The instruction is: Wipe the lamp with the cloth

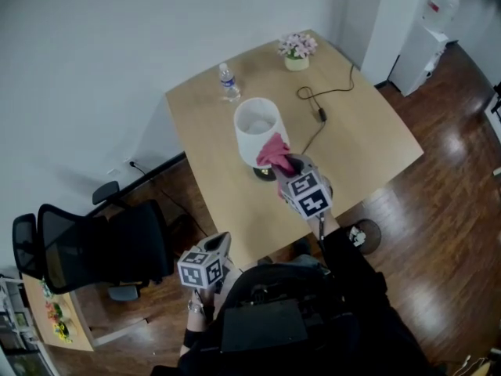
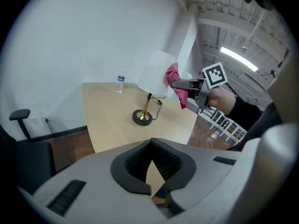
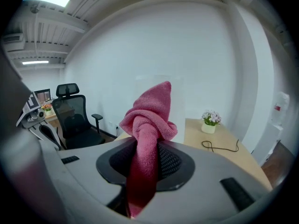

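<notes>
Found left gripper (image 1: pixel 220 244) closed tip to tip, empty. Found right gripper (image 1: pixel 288 165) clamped on one bunched pink terry cloth (image 1: pixel 274 151), against the white cylindrical shade. Counted one lamp (image 1: pixel 257 128): brass stem, round black base, on pale wood table (image 1: pixel 368 131). Beyond, counted one clear bottle (image 1: pixel 228 82), one flower pot (image 1: pixel 297 49).

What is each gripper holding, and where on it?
Right gripper pinches the pink cloth mid-length, a bunch sticking out ahead; left gripper holds nothing.
</notes>
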